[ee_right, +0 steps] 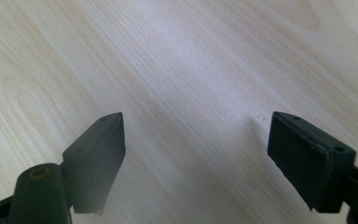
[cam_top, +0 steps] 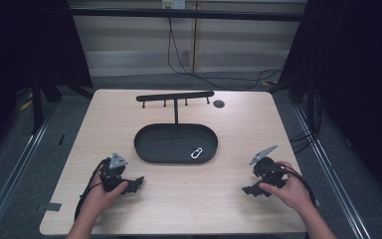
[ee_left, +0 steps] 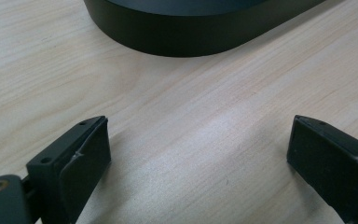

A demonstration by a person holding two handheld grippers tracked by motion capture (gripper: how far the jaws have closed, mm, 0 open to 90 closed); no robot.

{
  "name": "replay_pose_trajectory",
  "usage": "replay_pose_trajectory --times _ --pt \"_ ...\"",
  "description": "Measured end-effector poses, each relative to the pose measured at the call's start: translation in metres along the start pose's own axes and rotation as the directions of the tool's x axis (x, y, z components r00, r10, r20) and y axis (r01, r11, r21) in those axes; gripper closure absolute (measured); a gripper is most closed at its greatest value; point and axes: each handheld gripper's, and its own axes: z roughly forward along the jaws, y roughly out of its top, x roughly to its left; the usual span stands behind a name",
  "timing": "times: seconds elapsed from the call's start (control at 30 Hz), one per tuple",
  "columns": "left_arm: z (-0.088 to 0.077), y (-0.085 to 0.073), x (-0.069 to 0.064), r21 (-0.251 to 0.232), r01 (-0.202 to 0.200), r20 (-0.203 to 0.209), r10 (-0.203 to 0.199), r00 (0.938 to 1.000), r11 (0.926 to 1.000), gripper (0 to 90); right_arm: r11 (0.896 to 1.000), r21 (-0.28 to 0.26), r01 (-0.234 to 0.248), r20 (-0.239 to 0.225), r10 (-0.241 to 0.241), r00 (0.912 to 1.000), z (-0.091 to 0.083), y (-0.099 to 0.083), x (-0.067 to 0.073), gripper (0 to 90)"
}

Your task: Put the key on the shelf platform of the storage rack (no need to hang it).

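Pale wooden surface fills mid-frame. Black oval tray at centre, hook rack rising behind it. Left claw lower left and right claw lower right, both spread wide, empty, resting low, likely poised to start. Small silvery clip, probably a carabiner, lies inside the tray's right end; nothing blocks access.

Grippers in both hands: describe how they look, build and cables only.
Both are black. The left gripper and right gripper each carry a grey three-cornered plate on top and trail a black cable back along the forearm. Each has two flat, blocky black jaws with small screw holes; a brass-coloured insert sits near the base. The forearms are bare, no sleeves in view.
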Motion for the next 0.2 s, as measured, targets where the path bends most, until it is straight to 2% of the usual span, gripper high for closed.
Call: replay_pose_trajectory --times 0.2 --pt "0.0000 0.0000 0.0000 0.000 0.000 0.000 0.000 1.0000 1.0000 5.7 1.000 -0.019 -0.022 0.002 0.022 0.9998 0.0008 0.0012 0.0023 18.8"
